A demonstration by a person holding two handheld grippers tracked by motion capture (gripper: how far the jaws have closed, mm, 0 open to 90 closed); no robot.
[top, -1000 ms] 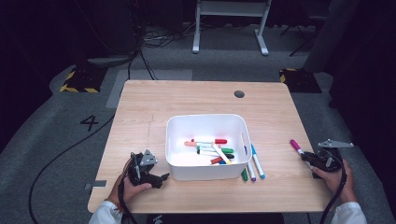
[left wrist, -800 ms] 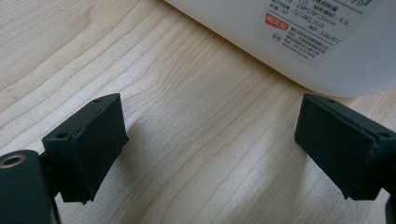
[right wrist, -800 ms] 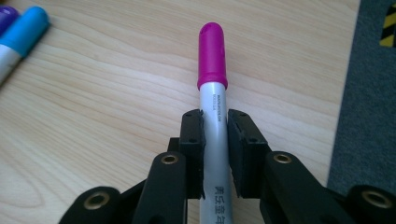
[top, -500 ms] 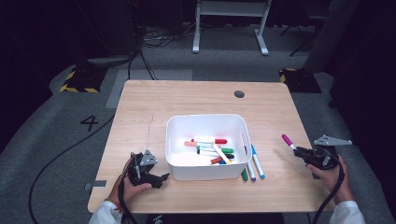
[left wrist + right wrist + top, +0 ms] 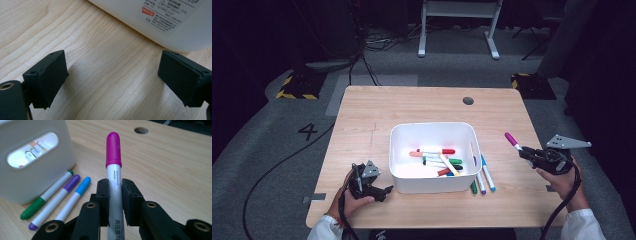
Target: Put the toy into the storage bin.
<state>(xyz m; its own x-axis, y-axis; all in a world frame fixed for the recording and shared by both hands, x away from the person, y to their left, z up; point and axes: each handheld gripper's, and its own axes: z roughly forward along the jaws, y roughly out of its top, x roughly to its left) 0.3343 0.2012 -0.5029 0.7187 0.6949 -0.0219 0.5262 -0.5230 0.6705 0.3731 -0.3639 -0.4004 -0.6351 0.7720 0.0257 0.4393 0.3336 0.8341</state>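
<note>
A white bin sits mid-table with several markers inside. Three markers lie on the wood to its right: green, purple and blue, also seen as a row in the high view. My right gripper is lifted above the table's right edge, shut on a magenta-capped marker whose cap points up and toward the bin. My left gripper rests on the table at the bin's front-left corner, jaws wide open with bare wood between its fingers. The bin's labelled wall is just ahead.
A round cable hole is at the table's back right. The wooden tabletop is bare left of and behind the bin. Cables trail from both grippers over the front edge. Dark floor, a cable and a white stand lie beyond.
My right gripper has risen and shifted slightly left toward the bin with the magenta marker in it. The left gripper has stayed put.
</note>
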